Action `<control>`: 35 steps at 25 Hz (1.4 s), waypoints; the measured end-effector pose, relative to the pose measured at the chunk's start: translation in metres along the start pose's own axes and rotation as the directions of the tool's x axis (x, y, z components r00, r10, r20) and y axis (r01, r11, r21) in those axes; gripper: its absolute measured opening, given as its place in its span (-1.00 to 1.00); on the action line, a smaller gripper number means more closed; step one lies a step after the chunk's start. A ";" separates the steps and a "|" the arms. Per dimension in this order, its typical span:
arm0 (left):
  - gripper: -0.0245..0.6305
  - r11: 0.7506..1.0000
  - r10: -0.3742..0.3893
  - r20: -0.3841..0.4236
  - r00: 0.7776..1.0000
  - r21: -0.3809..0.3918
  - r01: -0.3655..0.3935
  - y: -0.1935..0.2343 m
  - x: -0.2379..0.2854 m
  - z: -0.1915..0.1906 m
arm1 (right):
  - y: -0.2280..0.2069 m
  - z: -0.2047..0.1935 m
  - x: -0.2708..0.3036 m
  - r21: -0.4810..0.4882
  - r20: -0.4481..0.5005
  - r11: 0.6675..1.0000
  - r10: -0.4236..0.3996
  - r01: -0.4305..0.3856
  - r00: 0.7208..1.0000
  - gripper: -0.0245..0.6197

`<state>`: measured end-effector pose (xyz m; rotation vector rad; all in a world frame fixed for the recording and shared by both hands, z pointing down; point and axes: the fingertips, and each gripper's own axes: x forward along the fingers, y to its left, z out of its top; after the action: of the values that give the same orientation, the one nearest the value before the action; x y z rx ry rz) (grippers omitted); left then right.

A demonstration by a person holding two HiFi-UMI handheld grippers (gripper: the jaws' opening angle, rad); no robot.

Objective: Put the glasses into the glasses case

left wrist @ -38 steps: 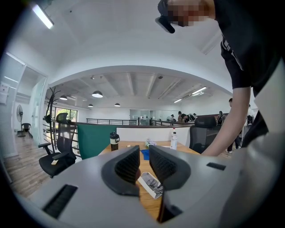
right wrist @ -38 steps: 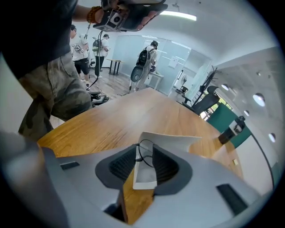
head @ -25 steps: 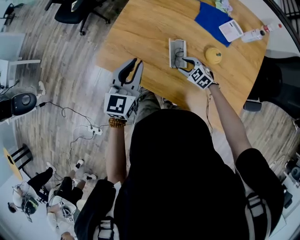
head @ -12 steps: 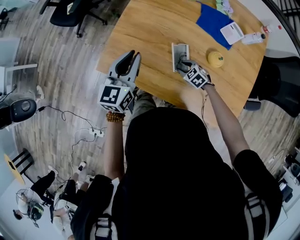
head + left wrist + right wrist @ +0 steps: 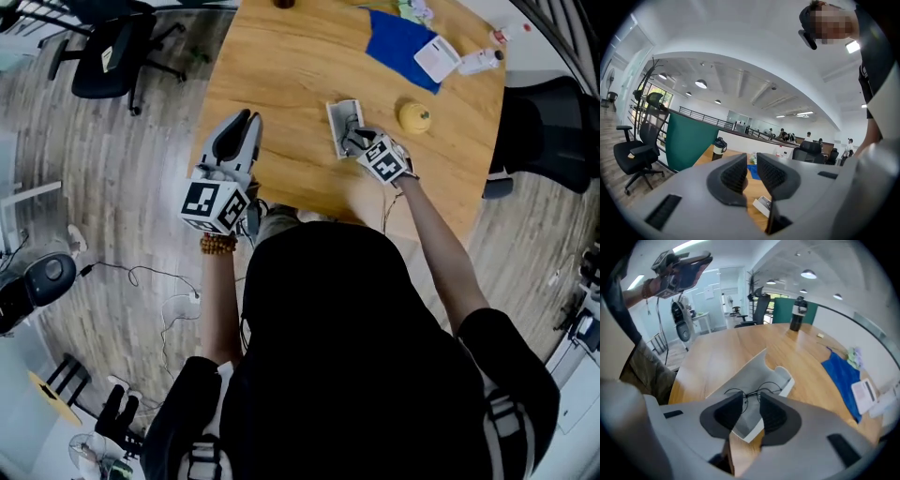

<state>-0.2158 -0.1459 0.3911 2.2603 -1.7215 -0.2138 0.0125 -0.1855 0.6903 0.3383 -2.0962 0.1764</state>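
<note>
The glasses [image 5: 752,393] are thin metal wire; the table [image 5: 281,94] is smooth wood.

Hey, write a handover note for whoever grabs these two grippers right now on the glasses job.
Left gripper: jaws slightly apart, empty, held level at the table edge.
Right gripper: angled down over the open grey glasses case. Its jaws have just been closing, leaving a narrow gap at the bridge of the glasses; no firm pinch visible.
Done: glasses lie on the open case's lining.
To do: probably seat them, then fold the case shut.
</note>
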 end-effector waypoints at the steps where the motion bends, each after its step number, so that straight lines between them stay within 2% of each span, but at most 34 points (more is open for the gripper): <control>1: -0.69 1.000 -0.007 -0.002 1.000 -0.016 0.007 0.004 0.003 -0.001 | -0.003 0.000 -0.001 0.068 0.008 0.997 -0.028 0.028 1.000 -0.56; 4: -0.69 0.997 -0.043 0.004 0.999 -0.057 0.043 0.004 0.023 -0.001 | -0.019 -0.006 -0.005 0.232 0.021 0.967 -0.113 0.105 0.993 -0.56; 6: -0.69 0.995 -0.079 0.001 0.997 -0.063 0.079 -0.001 0.034 -0.001 | -0.022 -0.011 -0.006 0.288 0.007 0.947 -0.149 0.141 0.989 -0.56; 9: -0.69 0.989 -0.129 -0.012 0.992 -0.074 0.128 -0.005 0.045 -0.004 | -0.021 -0.013 -0.001 0.347 -0.025 0.922 -0.172 0.170 0.985 -0.56; 13: -0.69 0.982 -0.174 -0.037 0.984 -0.087 0.170 -0.006 0.048 -0.011 | -0.020 -0.006 0.011 0.458 -0.068 0.869 -0.173 0.185 0.983 -0.56; 18: -0.69 0.973 -0.220 -0.068 0.973 -0.091 0.213 -0.005 0.049 -0.017 | -0.022 0.000 0.019 0.543 -0.139 0.811 -0.169 0.218 0.976 -0.57; 22: -0.69 0.966 -0.252 -0.083 0.964 -0.088 0.245 0.002 0.045 -0.016 | -0.028 -0.007 0.025 0.605 -0.226 0.737 -0.202 0.300 0.953 -0.58; 25: -0.69 0.961 -0.265 -0.093 0.960 -0.102 0.256 0.012 0.044 -0.015 | -0.026 -0.004 0.026 0.634 -0.254 0.699 -0.216 0.331 0.943 -0.76; 26: -0.69 0.959 -0.272 -0.097 0.957 -0.107 0.262 0.015 0.044 -0.014 | -0.026 -0.002 0.026 0.631 -0.254 0.700 -0.221 0.335 0.942 -0.78; 28: -0.69 0.953 -0.296 -0.106 0.949 -0.108 0.285 0.017 0.045 -0.015 | -0.027 0.002 0.025 0.599 -0.243 0.724 -0.245 0.344 0.939 -0.82; 32: -0.69 0.941 -0.334 -0.127 0.934 -0.097 0.323 0.021 0.046 -0.021 | -0.029 0.010 0.030 0.457 -0.214 0.826 -0.257 0.329 0.942 -0.87; 33: -0.69 0.939 -0.339 -0.132 0.931 -0.102 0.327 0.020 0.046 -0.024 | -0.027 0.008 0.029 0.432 -0.217 0.842 -0.250 0.322 0.944 -0.83; 35: -0.69 0.935 -0.350 -0.144 0.926 -0.115 0.336 0.016 0.049 -0.030 | -0.028 0.006 0.022 0.429 -0.198 0.847 -0.252 0.315 0.947 -0.61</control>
<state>-0.2082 -0.1922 0.4271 2.4243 -1.2031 -0.1689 0.0052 -0.2172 0.7057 0.8922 -1.8261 0.5044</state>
